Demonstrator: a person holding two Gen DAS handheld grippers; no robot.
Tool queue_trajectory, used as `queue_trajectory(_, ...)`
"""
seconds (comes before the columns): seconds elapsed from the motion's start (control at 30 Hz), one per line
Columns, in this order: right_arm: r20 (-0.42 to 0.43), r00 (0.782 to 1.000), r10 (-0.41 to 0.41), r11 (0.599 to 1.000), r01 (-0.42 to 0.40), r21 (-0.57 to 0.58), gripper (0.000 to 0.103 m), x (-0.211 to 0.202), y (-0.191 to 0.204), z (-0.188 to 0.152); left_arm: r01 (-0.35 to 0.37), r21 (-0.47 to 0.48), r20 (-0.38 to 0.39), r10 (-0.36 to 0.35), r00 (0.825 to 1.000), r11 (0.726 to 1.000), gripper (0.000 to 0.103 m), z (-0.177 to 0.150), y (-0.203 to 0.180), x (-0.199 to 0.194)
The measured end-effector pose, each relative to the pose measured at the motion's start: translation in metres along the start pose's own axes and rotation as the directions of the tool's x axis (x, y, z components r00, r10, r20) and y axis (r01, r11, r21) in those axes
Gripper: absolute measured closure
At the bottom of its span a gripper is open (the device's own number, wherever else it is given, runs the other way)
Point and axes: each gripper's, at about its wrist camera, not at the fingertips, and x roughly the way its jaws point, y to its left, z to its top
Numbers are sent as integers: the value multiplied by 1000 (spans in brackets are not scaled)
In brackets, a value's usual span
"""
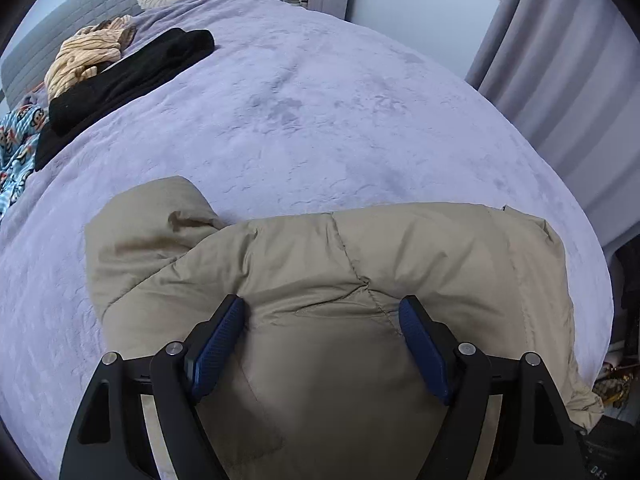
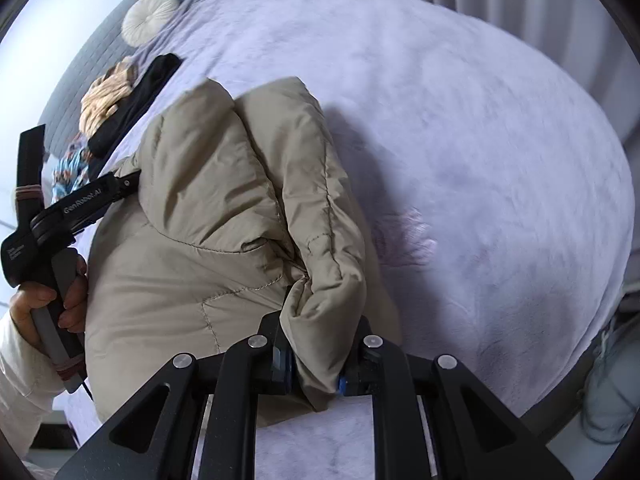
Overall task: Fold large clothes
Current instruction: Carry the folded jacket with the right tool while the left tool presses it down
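A beige padded jacket (image 1: 328, 280) lies on the purple bed (image 1: 320, 120), near its front edge, with its long axis running across in front of the person. The right claw (image 2: 316, 364) is pinched tight on a puffy sleeve end (image 2: 324, 300) at the jacket's right side, the fabric bunched between its pads. The left claw (image 1: 322, 320) hangs spread wide just above the jacket's middle, holding nothing; padding sits between its fingers (image 1: 220, 340) without being squeezed. Judging by this, the fold turns on the right hand carrying the sleeve leftward over the body.
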Motion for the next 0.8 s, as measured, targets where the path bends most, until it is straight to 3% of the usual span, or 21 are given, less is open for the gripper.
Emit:
queue_trajectory(0.1,-20,999,25,999,-24,41,83,18,-23,3,-24,11,-3,24,1000,1000,24,1,-6,5)
queue_trajectory(0.2,-91,991,102,989,-91,115,77,22,-40,9,-26,8,-3,26,1000,1000,23,-4,0,3)
queue_trajectory(0.27,-109,990,90,991,-78,111,64,7,-44,17,-21,-4,-8,21,1000,1000,23,-4,5,4)
queue_trajectory(0.33,-50,997,67,996,-63,61,57,-24,-43,27,-16,-12,-7,16,1000,1000,22,-4,7,5)
queue_trajectory(0.4,29,996,88,996,-88,8,43,-51,-38,44,-16,-15,-1,16,1000,1000,22,-5,7,5)
queue_trajectory(0.5,49,982,184,982,-182,-42,36,-56,-24,84,-26,-15,7,26,1000,1000,22,-6,5,4)
queue_trajectory(0.63,-40,939,342,940,-342,4,36,6,4,146,-40,-26,15,40,999,999,22,-8,8,-2)
queue_trajectory(0.67,-64,930,361,933,-360,30,45,23,11,155,-42,-30,15,43,999,999,22,-9,8,-2)
queue_trajectory(0.7,-94,919,383,923,-378,64,77,42,15,164,-49,-32,13,50,999,998,22,-8,8,-2)
queue_trajectory(0.73,-131,914,385,922,-375,92,93,61,18,169,-55,-34,11,55,998,998,22,-7,8,-1)
queue_trajectory(0.8,-173,942,288,957,-279,78,97,85,26,170,-62,-35,3,62,998,997,22,-5,6,2)
